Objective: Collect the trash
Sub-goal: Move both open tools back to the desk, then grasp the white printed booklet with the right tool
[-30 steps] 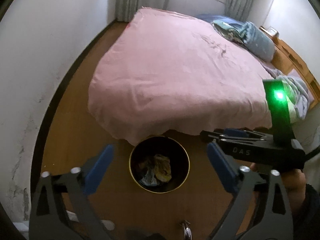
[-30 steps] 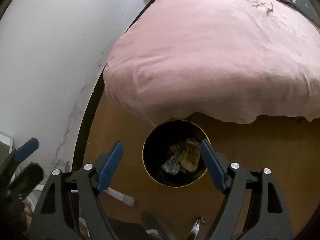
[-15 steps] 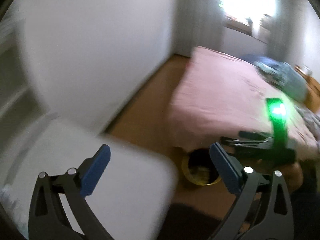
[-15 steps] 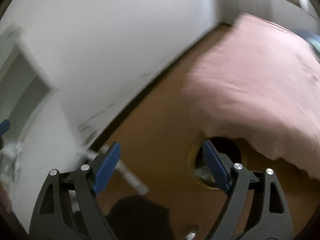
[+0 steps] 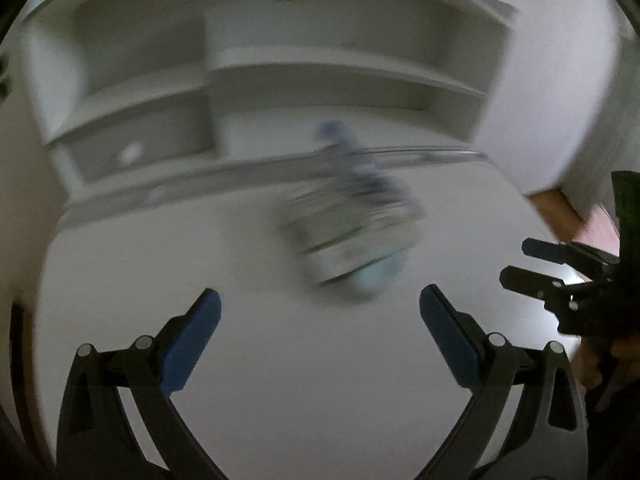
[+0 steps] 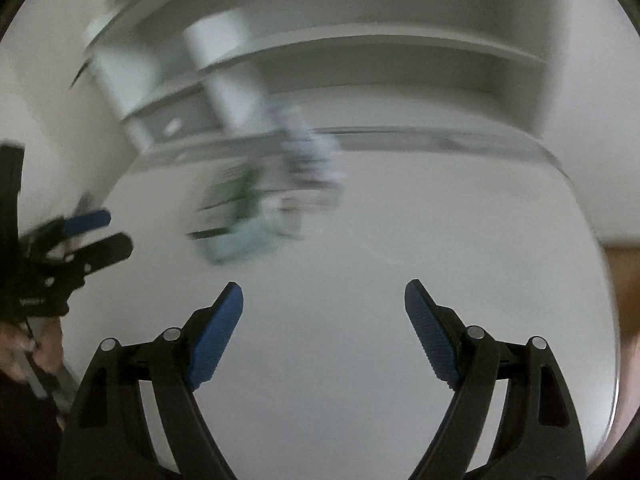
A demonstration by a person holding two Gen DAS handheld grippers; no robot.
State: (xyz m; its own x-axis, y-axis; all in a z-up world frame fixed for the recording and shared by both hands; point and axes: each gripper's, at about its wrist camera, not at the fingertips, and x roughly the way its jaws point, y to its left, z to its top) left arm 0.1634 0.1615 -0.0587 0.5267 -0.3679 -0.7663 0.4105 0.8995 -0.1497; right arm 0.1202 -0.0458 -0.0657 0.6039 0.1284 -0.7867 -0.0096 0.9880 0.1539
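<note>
Tongs: left tongs (image 5: 320, 312) and right tongs (image 6: 324, 304) both spread, empty | trash (image 5: 352, 236): blurred crumpled packet, centre frame, on white surface (image 5: 280, 380) | progress: pickup not yet begun.

Left gripper (image 5: 320, 312) held with jaws spread wide, nothing between the pads. Right gripper (image 6: 324, 304) likewise spread and empty, side by side with the left.

Left wrist view: looks down and forward over a white desk (image 5: 320, 380) toward shelves (image 5: 320, 68), close. Right wrist view: same desk (image 6: 440, 240) and shelves (image 6: 380, 64), from just to the right. Both motion-blurred.
</note>
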